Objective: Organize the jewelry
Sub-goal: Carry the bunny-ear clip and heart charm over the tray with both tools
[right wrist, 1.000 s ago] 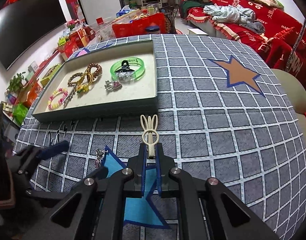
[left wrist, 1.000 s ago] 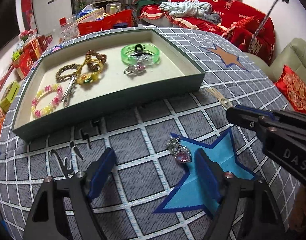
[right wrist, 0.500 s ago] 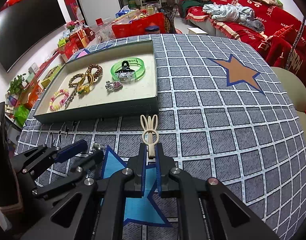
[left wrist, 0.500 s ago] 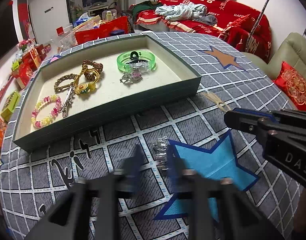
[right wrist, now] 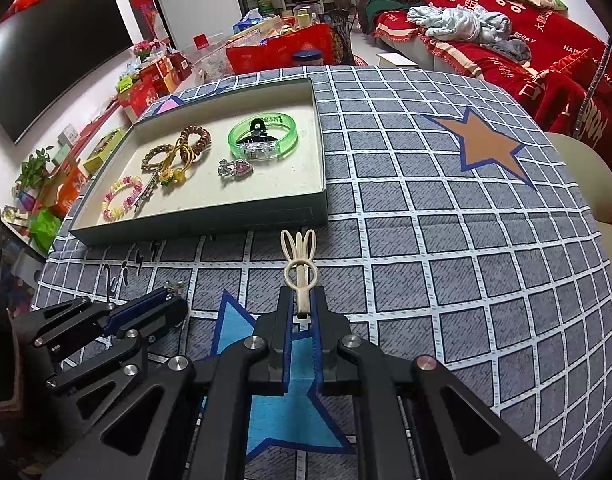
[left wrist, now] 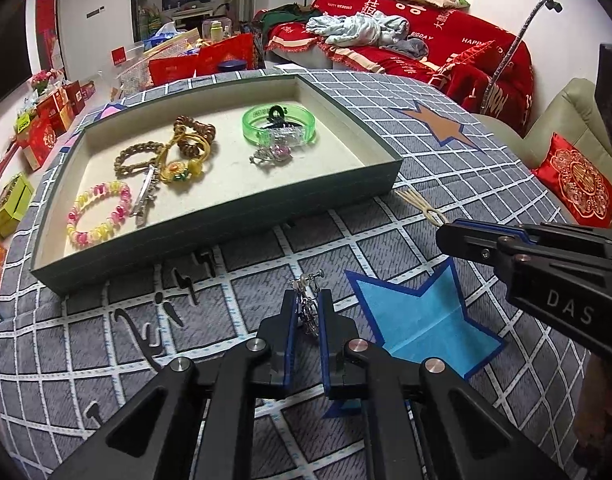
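While the grid-patterned tablecloth [right wrist: 446,240] fills most of both views, your green tray [left wrist: 234,216] sits on it towards the far left, holding a green bangle [left wrist: 278,126] with a black claw clip on it, a brown coil tie, gold-toned bracelets, a pink-and-yellow beaded bracelet [left wrist: 98,214], a silver hair clip and a pink-stone pendant [right wrist: 236,169]. Nearer you, a blue star patch [left wrist: 422,320] lies on the cloth. Your right gripper [right wrist: 302,300] is clamped on the stem of a cream hairpin [right wrist: 300,256], whose looped end points at the tray's near wall. Your left gripper [left wrist: 307,300] has its blue pads [left wrist: 291,316] pinched on a small silver earring [left wrist: 308,304], held just beside the blue star and short of the tray.
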The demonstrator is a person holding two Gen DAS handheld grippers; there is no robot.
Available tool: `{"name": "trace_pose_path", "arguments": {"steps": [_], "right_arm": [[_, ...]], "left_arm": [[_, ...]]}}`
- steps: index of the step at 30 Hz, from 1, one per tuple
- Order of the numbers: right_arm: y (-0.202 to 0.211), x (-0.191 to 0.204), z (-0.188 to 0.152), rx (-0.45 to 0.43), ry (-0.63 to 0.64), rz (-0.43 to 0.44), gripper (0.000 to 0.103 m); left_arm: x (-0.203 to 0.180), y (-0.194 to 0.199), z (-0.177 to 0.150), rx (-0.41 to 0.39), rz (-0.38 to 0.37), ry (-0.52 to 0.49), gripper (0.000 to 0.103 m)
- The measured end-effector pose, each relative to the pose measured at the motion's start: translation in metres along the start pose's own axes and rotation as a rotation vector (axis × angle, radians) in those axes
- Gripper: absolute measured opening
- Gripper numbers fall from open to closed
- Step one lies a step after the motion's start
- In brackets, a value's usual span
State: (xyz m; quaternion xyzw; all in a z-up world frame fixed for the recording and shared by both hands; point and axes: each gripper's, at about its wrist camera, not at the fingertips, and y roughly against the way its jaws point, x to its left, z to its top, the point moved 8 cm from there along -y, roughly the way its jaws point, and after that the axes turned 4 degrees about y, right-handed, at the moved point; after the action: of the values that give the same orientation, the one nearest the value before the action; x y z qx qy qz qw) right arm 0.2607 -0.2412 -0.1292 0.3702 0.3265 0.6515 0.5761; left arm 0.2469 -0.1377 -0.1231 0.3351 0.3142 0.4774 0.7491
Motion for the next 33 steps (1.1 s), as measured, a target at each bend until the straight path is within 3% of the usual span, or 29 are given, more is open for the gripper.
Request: {"name": "trace_pose_path", "arguments": {"steps": [18,33], "right_arm": [[0.014,0.027,0.016,-0.025,0.025,0.025,0.009],[0.010,0.057,0.050,-0.049,0.056,0.069,0.009]], "left_arm": [[0.031,0.035,0.010,-0.059,-0.013,0.009,0.026],[0.083,0.071,0.046,-0.147,-0.008,0.067,0.026]]}}
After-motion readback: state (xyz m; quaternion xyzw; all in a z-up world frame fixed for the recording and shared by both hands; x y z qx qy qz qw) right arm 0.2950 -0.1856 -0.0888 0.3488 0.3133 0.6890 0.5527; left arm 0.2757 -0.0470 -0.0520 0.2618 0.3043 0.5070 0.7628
